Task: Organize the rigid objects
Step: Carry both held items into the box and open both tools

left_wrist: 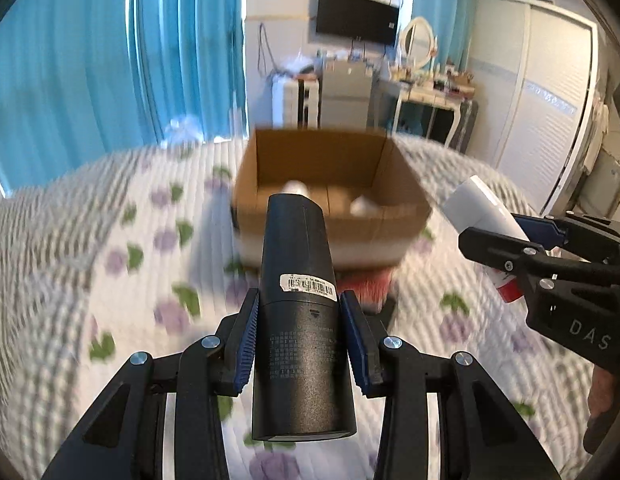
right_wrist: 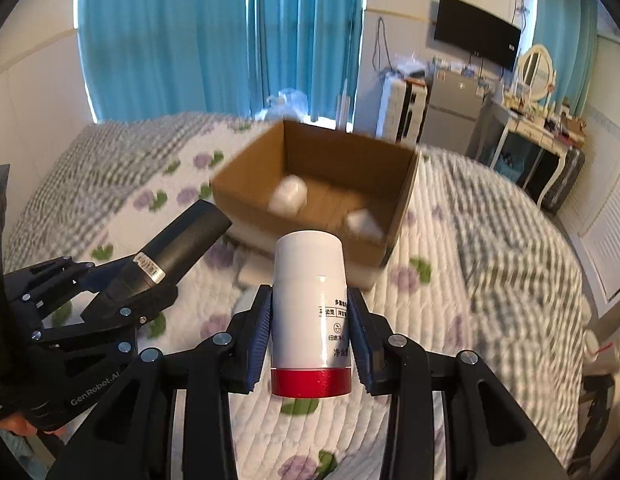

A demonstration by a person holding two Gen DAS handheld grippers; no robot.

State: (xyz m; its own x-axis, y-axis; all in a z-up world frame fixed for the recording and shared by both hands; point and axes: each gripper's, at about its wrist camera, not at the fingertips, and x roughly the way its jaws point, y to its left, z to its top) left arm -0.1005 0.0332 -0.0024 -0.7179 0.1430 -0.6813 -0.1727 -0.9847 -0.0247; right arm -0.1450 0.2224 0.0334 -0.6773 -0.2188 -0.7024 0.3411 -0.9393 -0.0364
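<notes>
My left gripper [left_wrist: 302, 340] is shut on a black bottle [left_wrist: 300, 312] with a barcode label, held above the bed and pointing at an open cardboard box [left_wrist: 329, 156]. My right gripper [right_wrist: 311, 336] is shut on a white bottle [right_wrist: 310, 304] with a red band at its base. The white bottle [left_wrist: 483, 208] and right gripper [left_wrist: 509, 248] show at the right of the left wrist view. The black bottle [right_wrist: 178, 248] and left gripper [right_wrist: 122, 300] show at the left of the right wrist view. The box [right_wrist: 349, 152] holds two white objects [right_wrist: 288, 194] [right_wrist: 363, 222].
The box rests on a quilted bedspread [left_wrist: 90, 240] with purple flowers. Blue curtains [left_wrist: 110, 60] hang behind the bed. A small fridge [right_wrist: 453, 108], a dressing table [right_wrist: 541, 132] with a mirror and a white wardrobe [left_wrist: 549, 100] stand beyond the bed.
</notes>
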